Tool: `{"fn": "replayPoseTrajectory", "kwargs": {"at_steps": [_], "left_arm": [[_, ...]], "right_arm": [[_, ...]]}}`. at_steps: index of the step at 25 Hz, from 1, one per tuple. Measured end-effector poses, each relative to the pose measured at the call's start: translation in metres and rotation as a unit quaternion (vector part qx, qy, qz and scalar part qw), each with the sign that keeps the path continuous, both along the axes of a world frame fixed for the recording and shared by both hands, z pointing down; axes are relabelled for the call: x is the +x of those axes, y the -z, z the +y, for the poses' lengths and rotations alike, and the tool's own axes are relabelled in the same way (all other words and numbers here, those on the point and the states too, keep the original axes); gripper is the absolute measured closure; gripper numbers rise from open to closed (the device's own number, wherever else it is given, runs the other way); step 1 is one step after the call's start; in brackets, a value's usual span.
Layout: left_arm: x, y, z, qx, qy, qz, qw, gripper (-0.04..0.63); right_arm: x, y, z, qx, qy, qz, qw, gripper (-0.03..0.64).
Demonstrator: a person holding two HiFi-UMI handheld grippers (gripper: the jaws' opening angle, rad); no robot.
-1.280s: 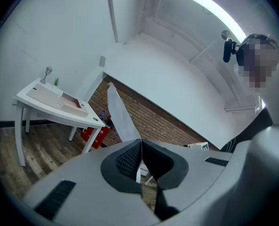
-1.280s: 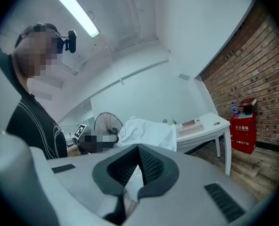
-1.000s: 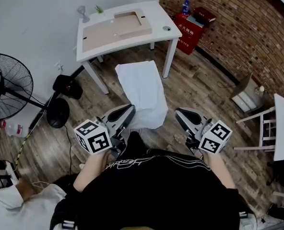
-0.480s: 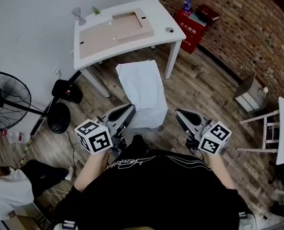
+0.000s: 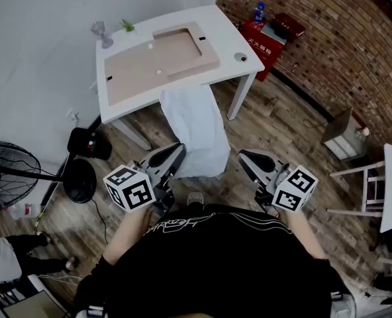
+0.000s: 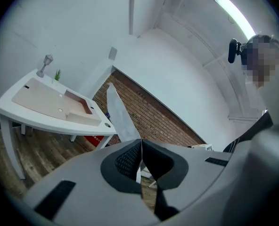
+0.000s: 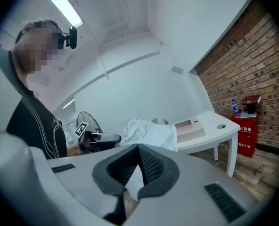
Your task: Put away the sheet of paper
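A white sheet of paper (image 5: 197, 131) hangs stretched out in front of me, above the wooden floor. My left gripper (image 5: 179, 154) is shut on its near left corner and my right gripper (image 5: 243, 156) on its near right corner. The sheet's far end reaches the front edge of the white table (image 5: 230, 58). In the left gripper view the paper (image 6: 120, 117) rises edge-on from the closed left gripper (image 6: 139, 147). The right gripper view shows the crumpled paper (image 7: 151, 133) pinched in the right gripper (image 7: 138, 150), with the table (image 7: 215, 131) beyond.
On the table lie a tan board (image 5: 157, 61), a glass goblet (image 5: 101, 32) and a small plant (image 5: 127, 25). A red box (image 5: 267, 45) stands by the brick wall, a fan (image 5: 7, 171) at left, a white chair (image 5: 371, 177) at right. A person (image 5: 4, 260) crouches at lower left.
Both grippers have carried the sheet toward the table, which now looks nearer. The sheet's far end has come up to the table's front edge. The person at lower left has shifted.
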State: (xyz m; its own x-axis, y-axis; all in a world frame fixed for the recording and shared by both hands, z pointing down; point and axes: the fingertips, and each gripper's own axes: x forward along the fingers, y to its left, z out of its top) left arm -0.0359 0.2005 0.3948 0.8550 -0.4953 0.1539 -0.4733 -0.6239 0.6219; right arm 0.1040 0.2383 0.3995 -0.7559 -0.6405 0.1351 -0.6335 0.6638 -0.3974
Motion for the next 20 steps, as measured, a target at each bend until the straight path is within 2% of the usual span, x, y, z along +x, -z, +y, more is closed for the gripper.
{"fn": "replayPoseTrajectory", "kwargs": {"at_steps": [9,14,20], "left_arm": [[-0.051,0.002,-0.068,0.003,0.019,0.01,0.9998,0.561],[-0.078,0.0,-0.099,0.001,0.045,0.011,0.9989,0.561],[-0.085,0.001,-0.139,-0.001,0.068,0.019,0.9975,0.561]], "right_arm": [[-0.039,0.003,-0.066,0.006,0.001,0.006,1.0,0.615],[-0.061,0.003,-0.093,0.006,0.018,-0.001,1.0,0.615],[-0.06,0.002,-0.134,0.006,0.039,-0.004,0.999,0.615]]}}
